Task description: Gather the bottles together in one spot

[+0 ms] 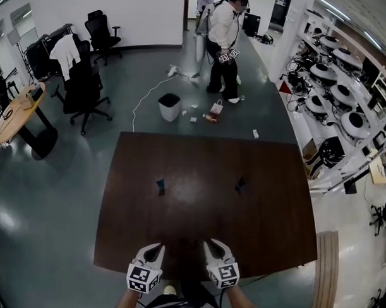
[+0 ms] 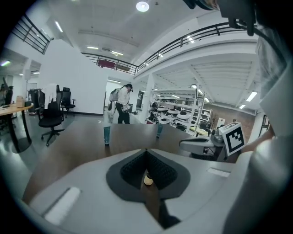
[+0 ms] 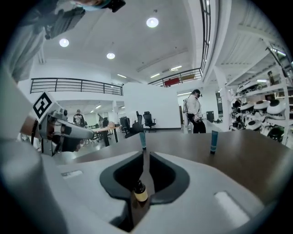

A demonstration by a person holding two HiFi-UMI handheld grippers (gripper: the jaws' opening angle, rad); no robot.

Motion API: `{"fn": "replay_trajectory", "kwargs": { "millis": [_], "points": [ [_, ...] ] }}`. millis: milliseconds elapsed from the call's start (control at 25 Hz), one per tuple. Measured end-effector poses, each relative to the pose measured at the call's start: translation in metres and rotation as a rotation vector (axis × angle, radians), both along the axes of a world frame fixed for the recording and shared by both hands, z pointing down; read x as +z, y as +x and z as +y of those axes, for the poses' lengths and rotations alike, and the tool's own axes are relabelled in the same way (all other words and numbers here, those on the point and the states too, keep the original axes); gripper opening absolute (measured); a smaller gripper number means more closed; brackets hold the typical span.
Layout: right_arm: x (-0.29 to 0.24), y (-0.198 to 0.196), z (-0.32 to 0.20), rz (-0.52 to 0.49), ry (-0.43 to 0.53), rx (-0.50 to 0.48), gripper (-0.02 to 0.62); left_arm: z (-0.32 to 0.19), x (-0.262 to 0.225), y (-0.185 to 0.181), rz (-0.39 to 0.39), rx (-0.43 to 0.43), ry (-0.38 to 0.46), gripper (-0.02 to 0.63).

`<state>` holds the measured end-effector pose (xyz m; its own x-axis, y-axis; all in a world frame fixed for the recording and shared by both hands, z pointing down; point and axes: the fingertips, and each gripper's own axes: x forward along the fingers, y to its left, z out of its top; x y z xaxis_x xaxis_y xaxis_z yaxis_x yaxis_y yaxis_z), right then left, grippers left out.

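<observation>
**Head view.** Shows a brown table (image 1: 272, 242) carrying two slim bottles, both upright with the long axis vertical: left bottle (image 1: 160, 186) and right bottle (image 1: 240, 184). Finds them well apart, so gathering is judged not begun. Places left gripper (image 1: 156, 249) and right gripper (image 1: 211, 245) side by side at the near edge, well short of both bottles. Puts each bottle ahead of the gripper on its own side and slightly outward. Rates the left gripper nearer the left bottle and the right gripper nearer the right bottle. Records a person (image 1: 224, 42) standing on the floor beyond the table.

**Left gripper view.** Shows jaws brought together, tips meeting, nothing held. Sets the left bottle (image 2: 107, 135) ahead and left of the jaw line, and the right bottle (image 2: 159, 130) ahead and just right of it.

**Right gripper view.** Shows jaws narrow, a thin slit between the tips, nothing in it. Sets the left bottle (image 3: 143, 140) almost on the jaw line and the right bottle (image 3: 214, 141) ahead and off to the right.

**Judgement.** Calls for wider jaws and a level reach across the table to straddle an upright body.
</observation>
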<state>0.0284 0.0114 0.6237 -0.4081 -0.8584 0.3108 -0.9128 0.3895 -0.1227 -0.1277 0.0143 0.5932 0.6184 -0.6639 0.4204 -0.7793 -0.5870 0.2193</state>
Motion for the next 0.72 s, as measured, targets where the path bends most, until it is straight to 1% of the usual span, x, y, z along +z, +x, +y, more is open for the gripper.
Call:
{"fn": "replay_trajectory", "kwargs": {
  "millis": [40, 80, 200, 320, 480, 720],
  "points": [
    [-0.008, 0.004, -0.005, 0.0, 0.013, 0.005, 0.023, -0.004, -0.003, -0.001, 0.001, -0.008, 0.006, 0.001],
    [-0.014, 0.008, -0.011, 0.002, 0.024, 0.007, 0.002, -0.008, -0.006, -0.002, 0.001, -0.015, 0.013, 0.001],
    [-0.028, 0.02, -0.032, 0.01, 0.049, -0.005, 0.002, -0.02, -0.012, 0.001, 0.001, -0.04, 0.032, 0.001],
    [-0.038, 0.028, -0.052, 0.026, 0.07, -0.048, 0.002, -0.032, -0.017, 0.003, 0.002, -0.08, 0.052, 0.002],
    [-0.05, 0.03, -0.079, 0.047, 0.097, -0.132, 0.002, -0.048, -0.025, -0.002, 0.01, -0.156, 0.082, 0.001],
    [-0.062, 0.021, -0.118, 0.047, 0.122, -0.211, 0.002, -0.058, -0.032, -0.021, 0.004, -0.241, 0.094, 0.0]
  ]
}}
